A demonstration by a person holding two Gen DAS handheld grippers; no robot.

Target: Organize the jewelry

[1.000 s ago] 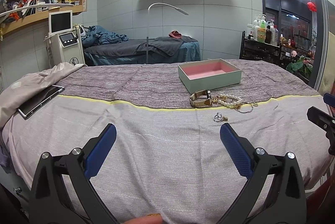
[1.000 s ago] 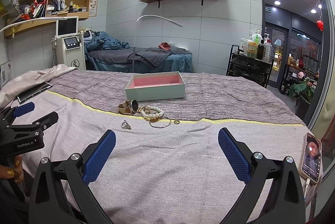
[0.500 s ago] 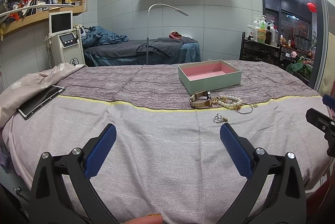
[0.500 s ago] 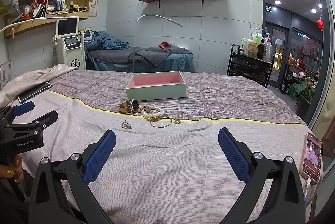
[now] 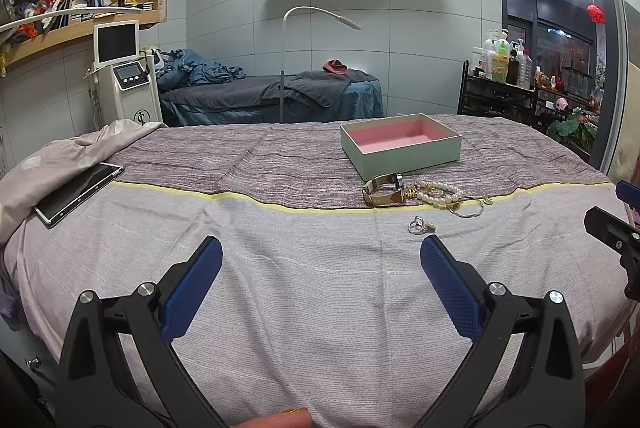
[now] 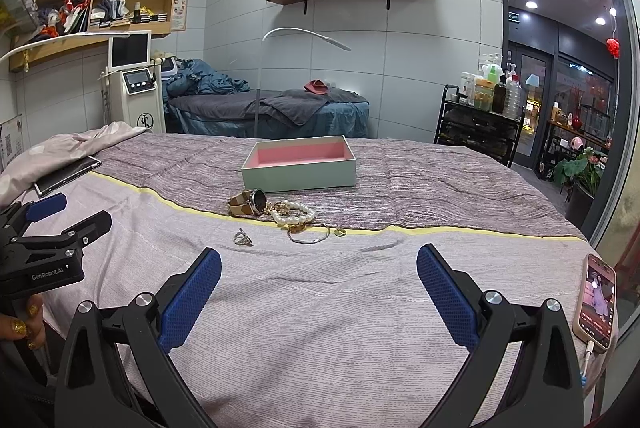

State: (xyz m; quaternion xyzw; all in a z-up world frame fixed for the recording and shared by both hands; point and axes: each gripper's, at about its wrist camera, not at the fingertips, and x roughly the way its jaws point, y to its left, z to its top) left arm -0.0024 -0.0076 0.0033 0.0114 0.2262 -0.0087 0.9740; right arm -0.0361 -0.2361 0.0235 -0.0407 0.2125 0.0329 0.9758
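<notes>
1. Step in hand, judged: the very start. Nothing lifted yet; box (image 6: 299, 164) pink-lined and holding nothing.
2. Left claw (image 5: 320, 264): spread wide, nothing between the blue pads (image 5: 192, 288). Hovering over the near part of the bed (image 5: 280, 288).
3. Right claw (image 6: 318, 266): likewise spread wide, holding nothing. Left claw also seen at 9 o'clock in the right wrist view, apart from the jewelry.
4. Jewelry lying on the bed cover along the yellow stripe, just in front of the box: watch (image 6: 248, 203), pearl bracelet (image 6: 292, 214) touching or tangled with gold pieces, thin bangle (image 6: 309, 237) at 6 o'clock of the pearls, small gold charm (image 6: 340, 232) at 3 o'clock of the bangle.
5. Ring (image 6: 243, 237) lying alone, nearest the claws, at 7 o'clock of the watch.
6. Next move, judged: reach forward to one piece, close on it, carry it to the box at 12 o'clock. Ring small and flat: low approach needed, with a risk of pinching cloth.
7. Phone (image 6: 596, 304) at 3 o'clock and tablet (image 5: 78, 194) at 9 o'clock: not part of the task.
</notes>
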